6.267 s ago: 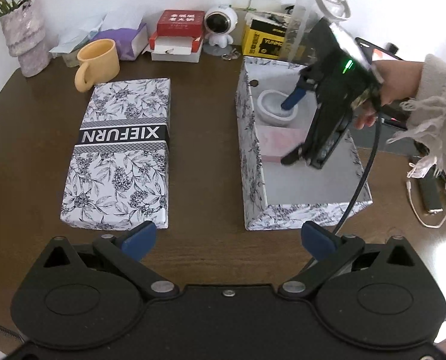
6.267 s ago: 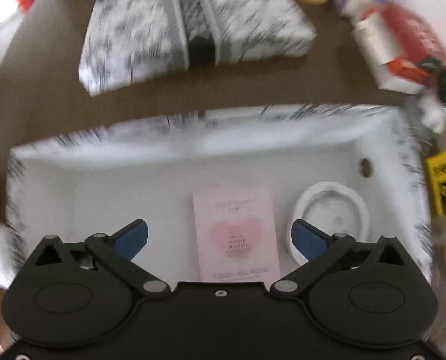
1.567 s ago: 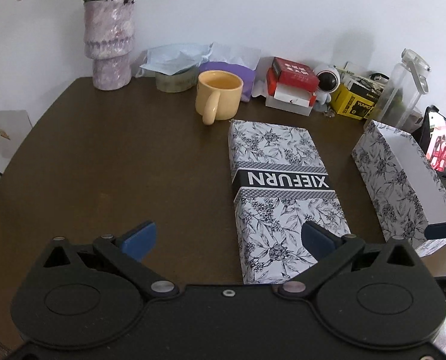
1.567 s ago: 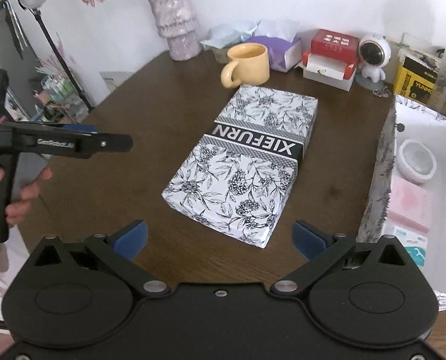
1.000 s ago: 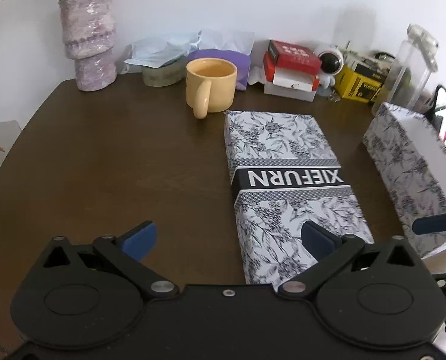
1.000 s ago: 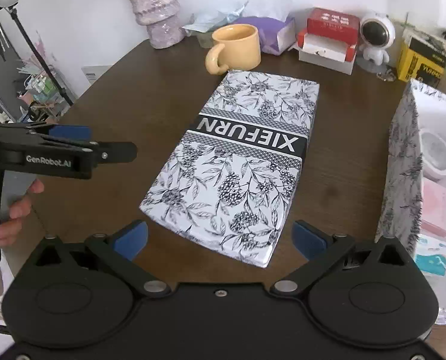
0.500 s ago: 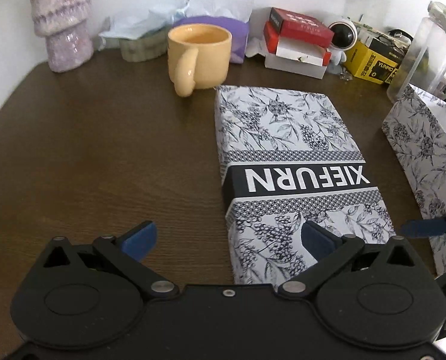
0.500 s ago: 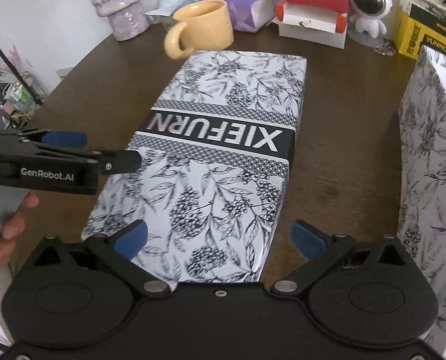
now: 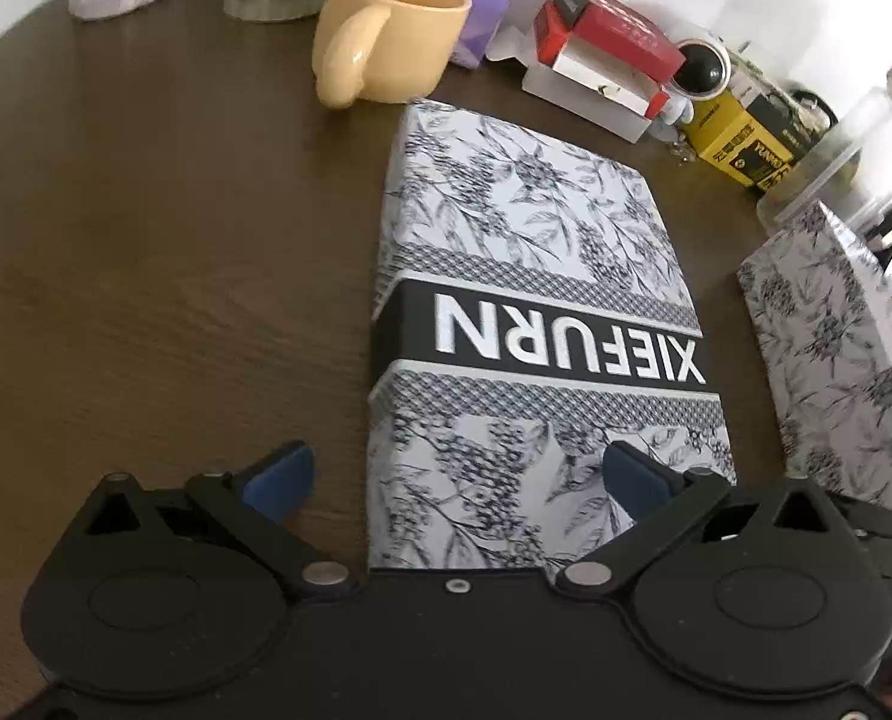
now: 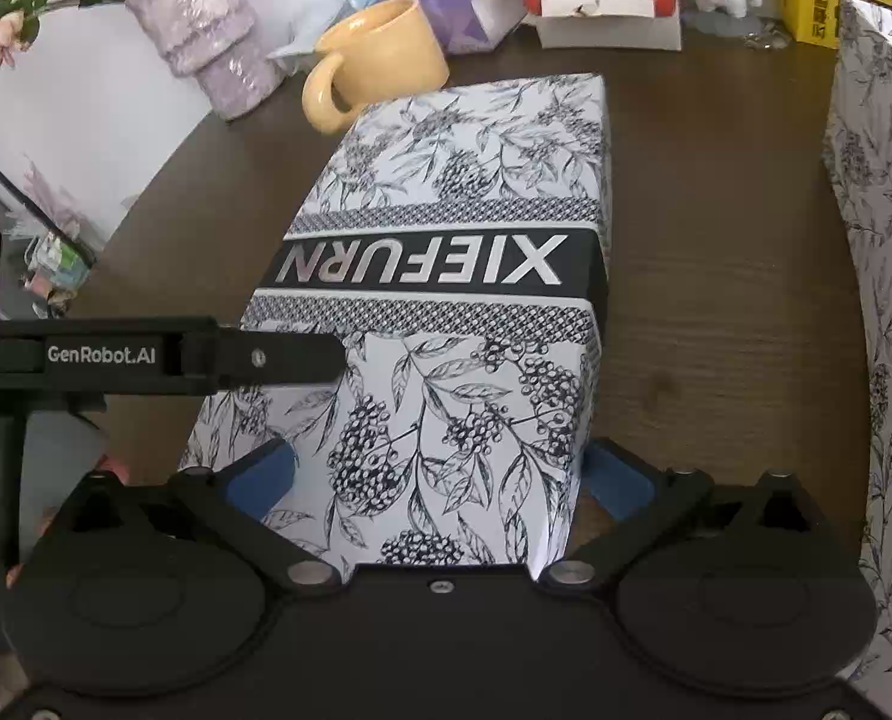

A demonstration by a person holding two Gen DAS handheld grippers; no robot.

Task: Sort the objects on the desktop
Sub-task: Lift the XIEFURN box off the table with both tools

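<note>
The big flowery lid (image 10: 446, 312) with the word XIEFURN on it lay flat in the middle of the table (image 9: 146, 252), upside up, like a hat waiting to go back on. The open box (image 10: 884, 300) it belongs to stood just beside it, toward the right edge of the table, with a strip of bare wood between them.

Both tongs were spread wide. The right tongs (image 10: 440, 477) had one blue tip on each long side of the lid, near its close end, so the lid sat between the tips. They were not squeezing yet, as far as I could tell. I think they were set that way because the lid is wide and must be caught by its two sides.

The left tongs (image 9: 455, 477) came at the lid's left near corner. One tip hung over the flowery top and the other over the bare table. I think the left tongs were there to help lift the other side so the lid would not tip.

A yellow mug (image 9: 386, 30) stood right at the far end of the lid, close enough to be bumped.
</note>
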